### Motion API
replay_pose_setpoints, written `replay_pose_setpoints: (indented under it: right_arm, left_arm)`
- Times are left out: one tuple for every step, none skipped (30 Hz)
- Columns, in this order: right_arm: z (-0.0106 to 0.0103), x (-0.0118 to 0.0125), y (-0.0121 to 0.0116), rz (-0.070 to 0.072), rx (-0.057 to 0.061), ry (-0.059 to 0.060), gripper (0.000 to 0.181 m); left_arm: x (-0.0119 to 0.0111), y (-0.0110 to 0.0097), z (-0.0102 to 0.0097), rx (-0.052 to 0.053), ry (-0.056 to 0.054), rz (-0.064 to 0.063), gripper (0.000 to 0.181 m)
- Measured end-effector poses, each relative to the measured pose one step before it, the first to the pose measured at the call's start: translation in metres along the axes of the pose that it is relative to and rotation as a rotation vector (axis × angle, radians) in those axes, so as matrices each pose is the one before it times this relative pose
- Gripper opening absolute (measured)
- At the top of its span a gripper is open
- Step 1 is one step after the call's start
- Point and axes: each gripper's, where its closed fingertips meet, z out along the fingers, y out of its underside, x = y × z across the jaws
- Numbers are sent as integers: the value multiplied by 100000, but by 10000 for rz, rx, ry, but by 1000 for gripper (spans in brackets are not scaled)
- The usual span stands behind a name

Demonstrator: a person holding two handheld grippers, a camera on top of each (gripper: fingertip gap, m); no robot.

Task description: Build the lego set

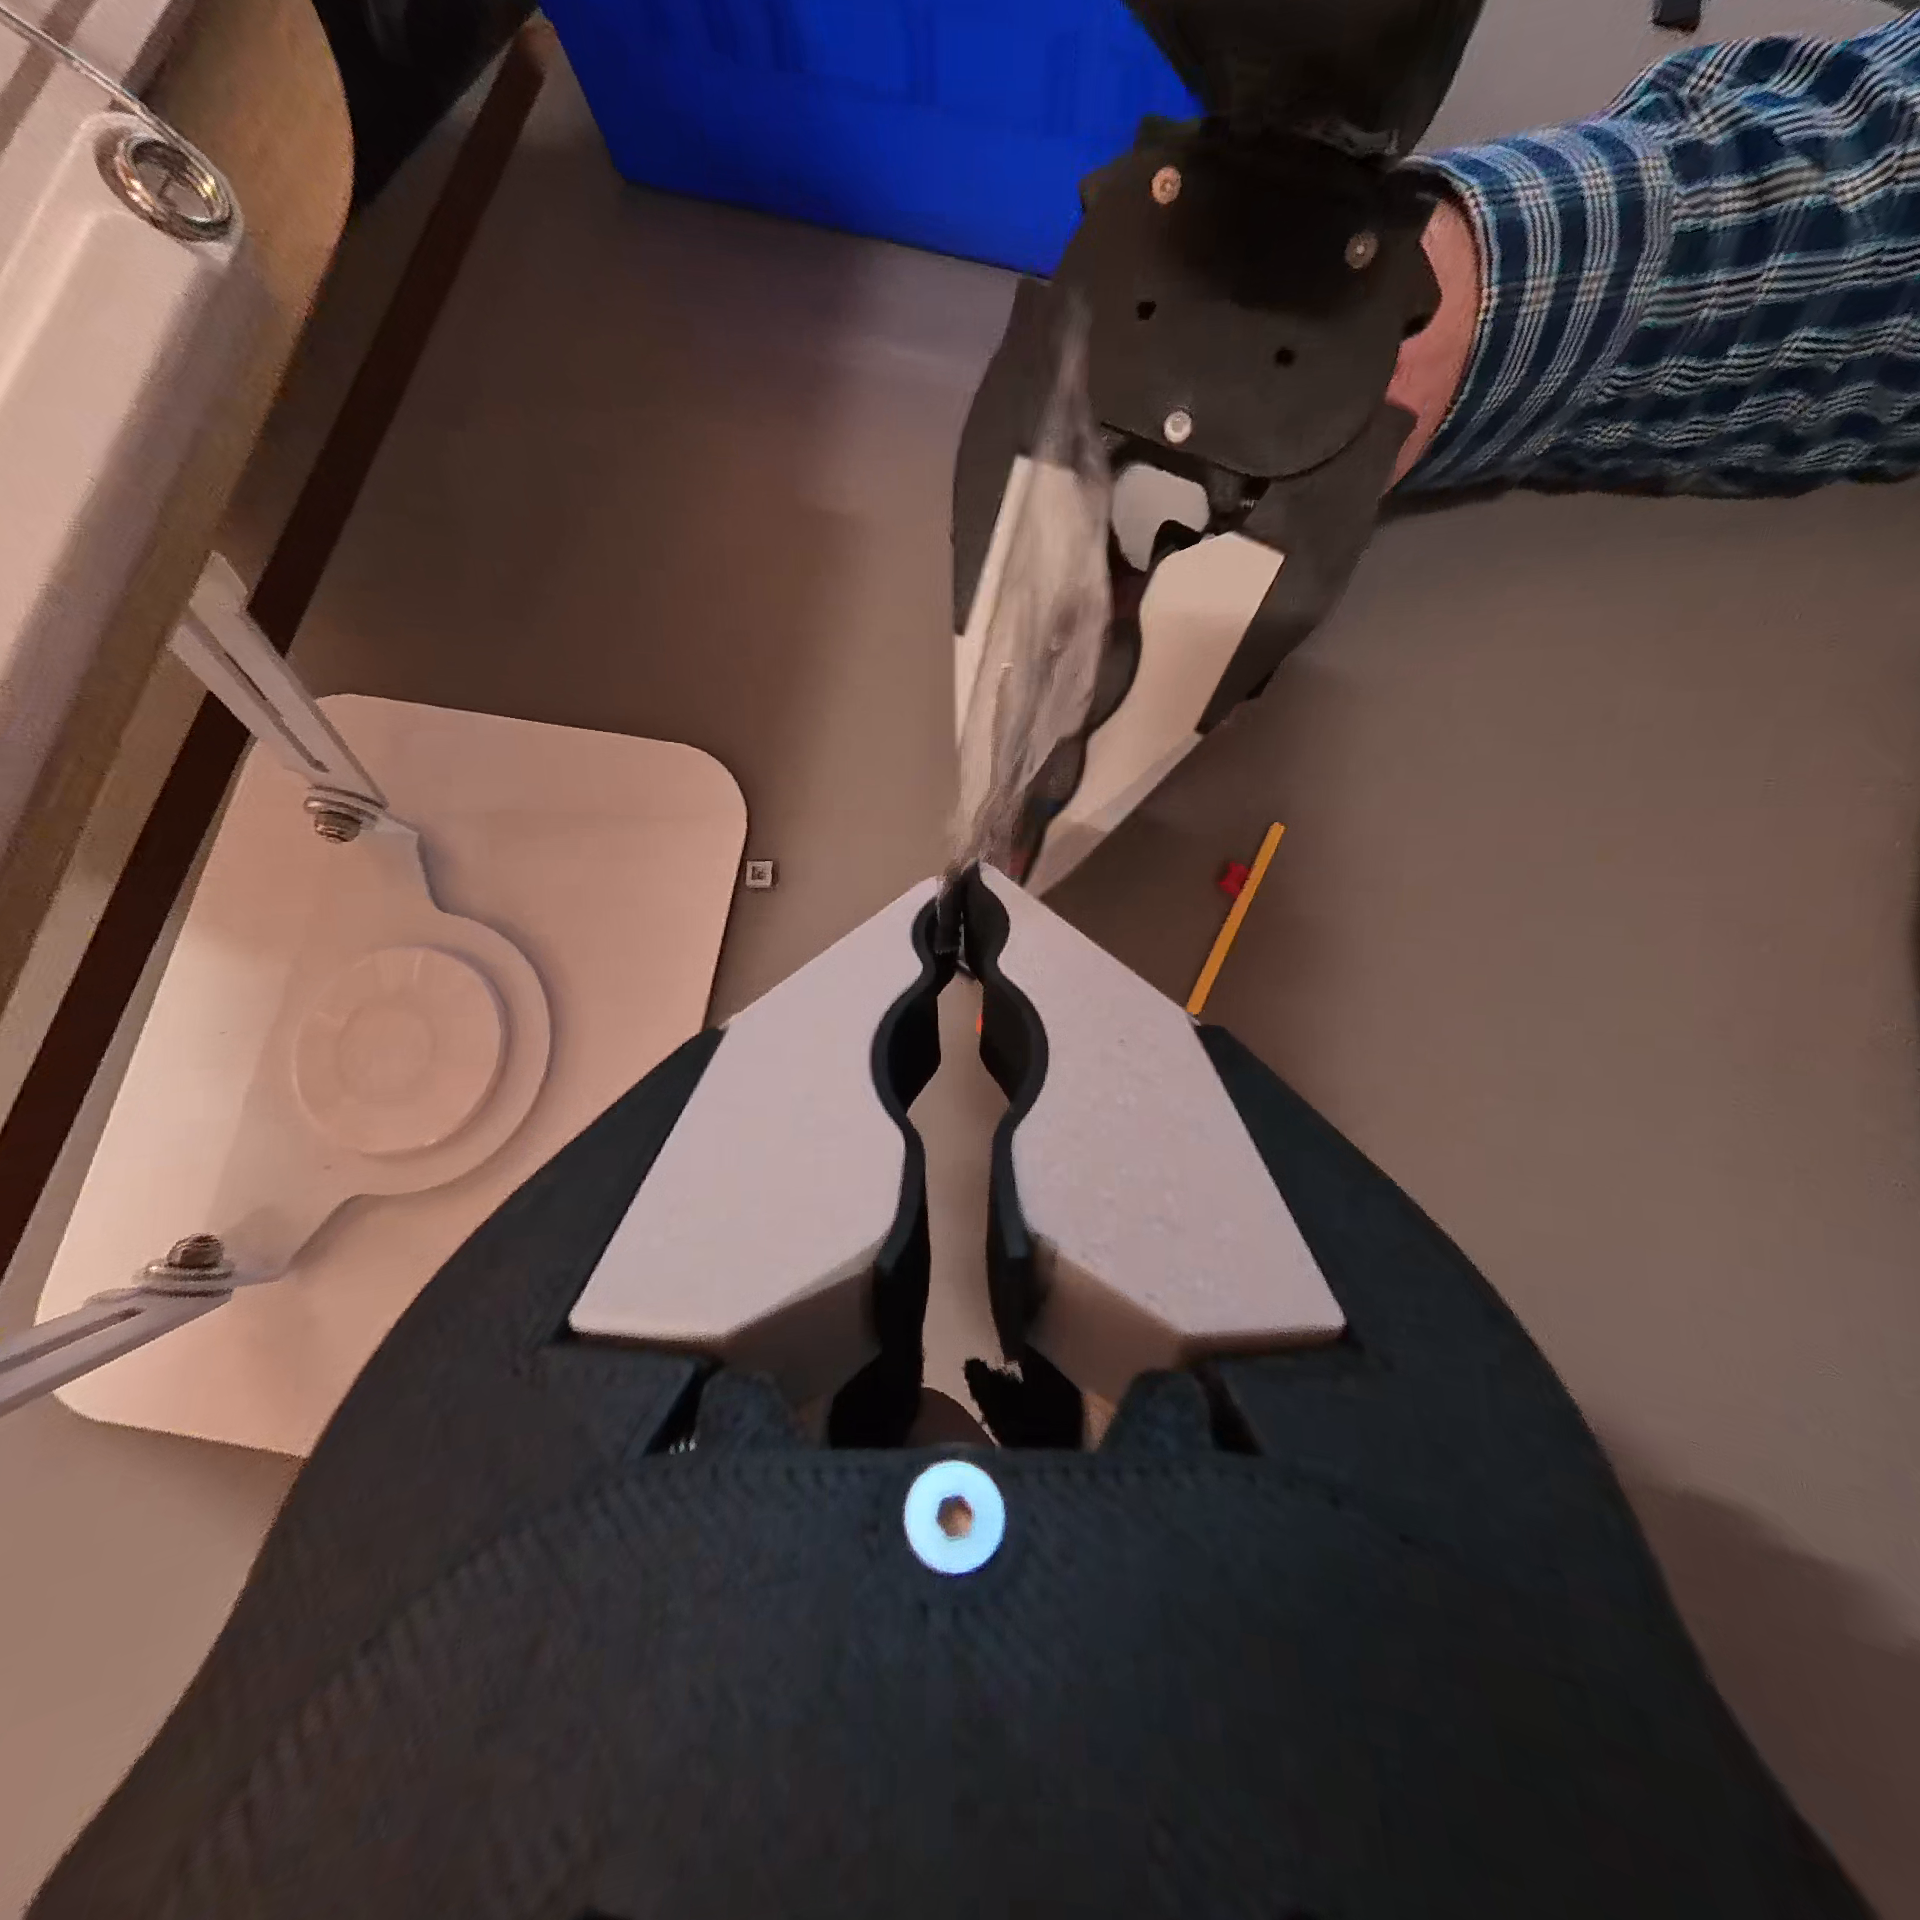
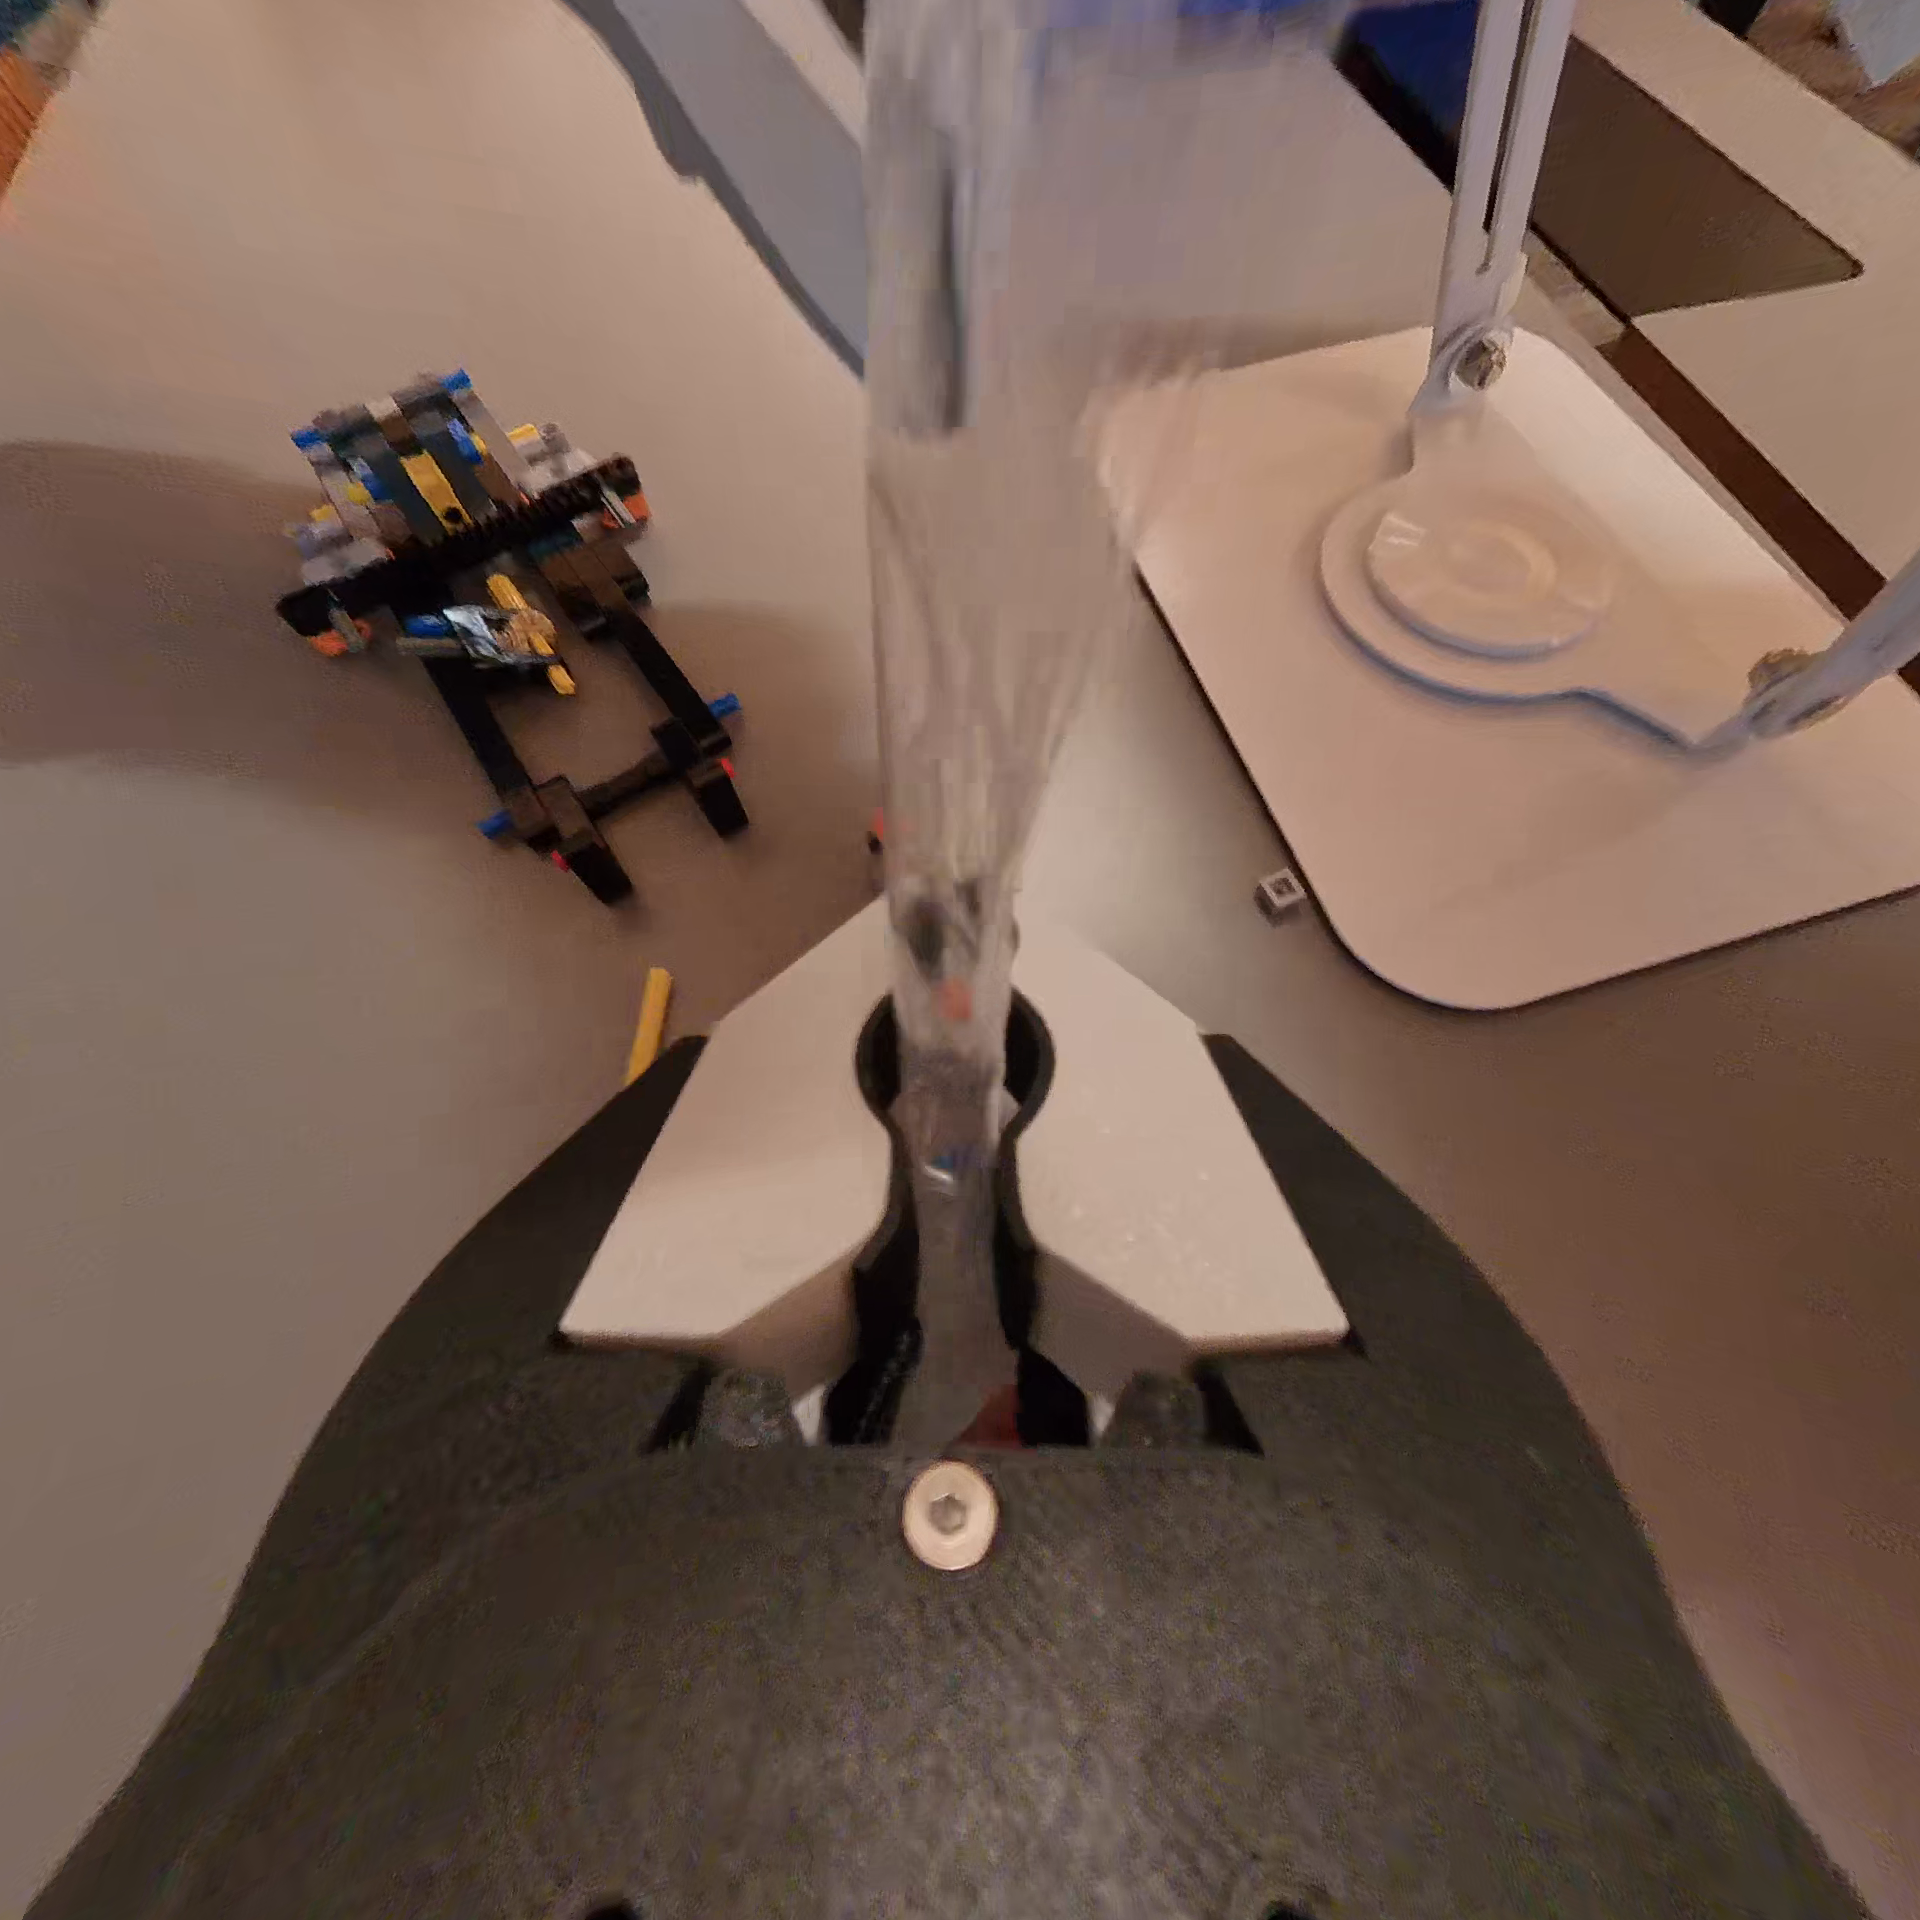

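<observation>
While we look along the left gripper (image 1: 958,914), we see its tips pinched onto one end of a clear plastic bag (image 1: 1029,644), which stretches taut toward the right gripper (image 1: 1081,821) just opposite. A hand in a plaid sleeve (image 1: 1683,281) steers that far tool. We judge the two are pulling against each other to tear the bag open and free the small parts inside. A yellow stick (image 1: 1236,920) and a small red piece (image 1: 1233,878) lie on the grey table (image 1: 1558,1039) just beside the grippers, and a white lamp base (image 1: 499,935) sits to the left, with a blue bin (image 1: 862,114) beyond.

From the right wrist, we find that gripper (image 2: 951,997) clenched on the bag (image 2: 966,520), which runs up through the frame, blurred; small dark and orange bits show inside it near the tips. The half-built lego model (image 2: 488,613) rests on the table (image 2: 260,1143) to the left, well apart from the bag, so the tugging cannot knock it. The yellow stick (image 2: 649,1023) lies near the fingers, and a tiny grey block (image 2: 1278,891) sits just beside the lamp base (image 2: 1558,727).
</observation>
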Motion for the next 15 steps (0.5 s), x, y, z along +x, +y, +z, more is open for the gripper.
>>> replay_pose_setpoints:
  right_arm:
    - [212,96,557,-54,-232,75,17]
    - [150,-41,293,49,-88,-24,15]
    - [25,-94,33,40,24,-50,13]
    - [-62,-72,-24,-2,-19,-30,11]
    - [-174,23,-182,-39,39,39,9]
    - [-281,-4,-345,3,131,-2,7]
    - [-342,29,-319,98,101,-12,11]
    - [-388,108,-322,92,58,68,16]
    - [-453,61,-340,5,62,80,19]
    - [-471,69,-356,8,63,92,22]
    - [-515,126,-330,46,49,117,26]
    - [-558,203,-255,62,19,158,31]
    - [-664,227,-232,78,26,187,34]
    - [-760,174,-296,61,102,172,32]
    - [-873,179,-360,46,155,184,22]
  left_arm:
    - [-110,55,-33,-33,-85,42,0]
    - [0,-32,-50,36,8,-18,0]
    - [-21,-13,-74,40,10,-49,0]
    - [-114,61,-131,13,-44,-23,0]
    - [-123,20,-215,65,-36,-68,0]
    - [-107,-19,-310,105,-10,-96,0]
    - [-149,-43,-395,142,-41,-81,0]
    - [-137,-111,-494,207,-15,-138,0]
    - [-69,-137,-525,247,27,-168,0]
    - [-109,-37,-534,205,-21,-147,0]
    - [-168,49,-571,176,-71,-156,0]
    - [-111,36,-583,221,-38,-204,0]
    - [-173,79,-628,234,-67,-234,0]
    - [-265,189,-699,202,-126,-261,0]
    - [-235,212,-725,221,-73,-322,0]
